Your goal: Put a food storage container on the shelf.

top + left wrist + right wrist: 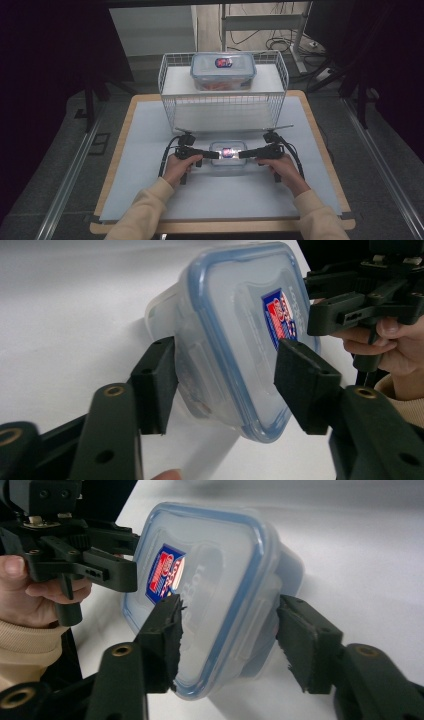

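We are clamping both hand-held grippers, left (212, 154) and right (243, 154), on the lunchbox (228, 153) at lower centre, risking slippage from uneven squeezing.

On my desk (150, 165), a small lidded container (228, 154) lies near the middle, with my left gripper (212, 154) at its left end and my right gripper (244, 154) at its right end. Behind it stands a wire basket (170, 107), holding a raised shelf (175, 80). On that shelf sits a larger lidded container (223, 70).
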`<state>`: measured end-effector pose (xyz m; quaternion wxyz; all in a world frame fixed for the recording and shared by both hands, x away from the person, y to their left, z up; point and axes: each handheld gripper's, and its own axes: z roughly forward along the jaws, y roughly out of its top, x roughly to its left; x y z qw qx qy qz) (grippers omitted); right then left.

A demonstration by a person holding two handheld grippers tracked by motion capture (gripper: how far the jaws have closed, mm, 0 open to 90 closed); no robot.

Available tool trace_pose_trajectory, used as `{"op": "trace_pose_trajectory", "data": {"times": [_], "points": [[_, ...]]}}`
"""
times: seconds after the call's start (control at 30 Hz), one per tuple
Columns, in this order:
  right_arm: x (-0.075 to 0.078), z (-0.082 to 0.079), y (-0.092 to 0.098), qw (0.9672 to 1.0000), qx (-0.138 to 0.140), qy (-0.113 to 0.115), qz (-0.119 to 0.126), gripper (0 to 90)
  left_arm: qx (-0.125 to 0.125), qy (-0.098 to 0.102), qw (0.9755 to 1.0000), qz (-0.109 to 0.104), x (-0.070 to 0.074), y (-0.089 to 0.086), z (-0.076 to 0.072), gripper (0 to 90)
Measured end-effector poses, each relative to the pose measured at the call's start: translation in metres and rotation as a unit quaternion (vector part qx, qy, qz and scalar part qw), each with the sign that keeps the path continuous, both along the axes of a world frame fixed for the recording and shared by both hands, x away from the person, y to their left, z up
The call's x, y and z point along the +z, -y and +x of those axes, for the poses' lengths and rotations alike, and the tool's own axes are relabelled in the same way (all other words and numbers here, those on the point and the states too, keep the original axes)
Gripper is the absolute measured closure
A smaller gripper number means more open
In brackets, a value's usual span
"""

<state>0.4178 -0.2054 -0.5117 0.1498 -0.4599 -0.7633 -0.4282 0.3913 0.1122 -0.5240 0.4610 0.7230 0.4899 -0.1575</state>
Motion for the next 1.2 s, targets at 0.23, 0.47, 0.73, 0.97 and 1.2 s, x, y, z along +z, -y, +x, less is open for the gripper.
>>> {"op": "trace_pose_trajectory", "data": {"times": [0.23, 0.47, 0.73, 0.97, 1.2], "points": [[0.002, -0.009, 0.006, 0.9999, 0.004, 0.011, 0.013, 51.3, -0.007, 0.022, 0.9997, 0.000, 0.002, -0.002, -0.010, 50.1], [0.001, -0.012, 0.007, 0.9995, 0.006, 0.026, 0.019, 52.5, -0.015, 0.034, 0.9993, 0.000, 0.001, -0.005, -0.017, 52.2], [0.001, -0.015, 0.008, 0.9993, 0.000, 0.019, 0.031, 53.8, -0.018, 0.043, 0.9989, 0.001, 0.003, -0.006, -0.020, 54.2], [0.001, -0.016, 0.009, 0.9992, -0.006, 0.016, 0.037, 54.1, -0.014, 0.045, 0.9989, 0.002, 0.003, -0.005, -0.022, 54.4], [0.004, -0.018, 0.010, 0.9990, -0.007, 0.019, 0.040, 54.2, -0.013, 0.050, 0.9987, -0.005, 0.008, -0.005, -0.024, 54.5]]}}
